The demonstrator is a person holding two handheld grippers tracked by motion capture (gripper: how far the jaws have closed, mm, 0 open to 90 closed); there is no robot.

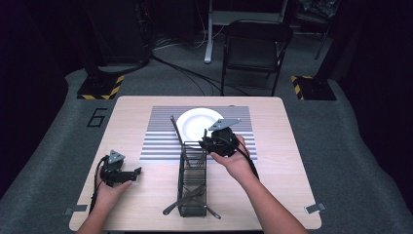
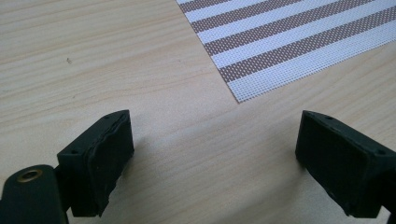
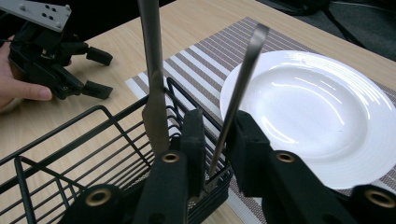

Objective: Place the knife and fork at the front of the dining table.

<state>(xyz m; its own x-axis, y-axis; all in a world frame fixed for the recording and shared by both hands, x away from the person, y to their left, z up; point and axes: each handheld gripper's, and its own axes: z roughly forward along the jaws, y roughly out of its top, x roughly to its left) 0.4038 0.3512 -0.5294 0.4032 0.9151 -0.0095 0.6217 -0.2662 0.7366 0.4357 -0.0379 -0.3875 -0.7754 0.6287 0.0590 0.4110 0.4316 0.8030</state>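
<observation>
A black wire cutlery basket stands on the wooden table, its far end at a striped placemat that carries a white plate. My right gripper sits at the basket's far end. In the right gripper view its jaws are shut on a slim steel utensil handle that leans up out of the basket. A knife stands just outside the left jaw. My left gripper rests open on the table at the left, nothing between its pads.
More cutlery lies in the basket's near end and pokes out over its sides. The placemat's corner lies ahead of the left gripper. A folding chair and stand bases sit on the floor beyond the table.
</observation>
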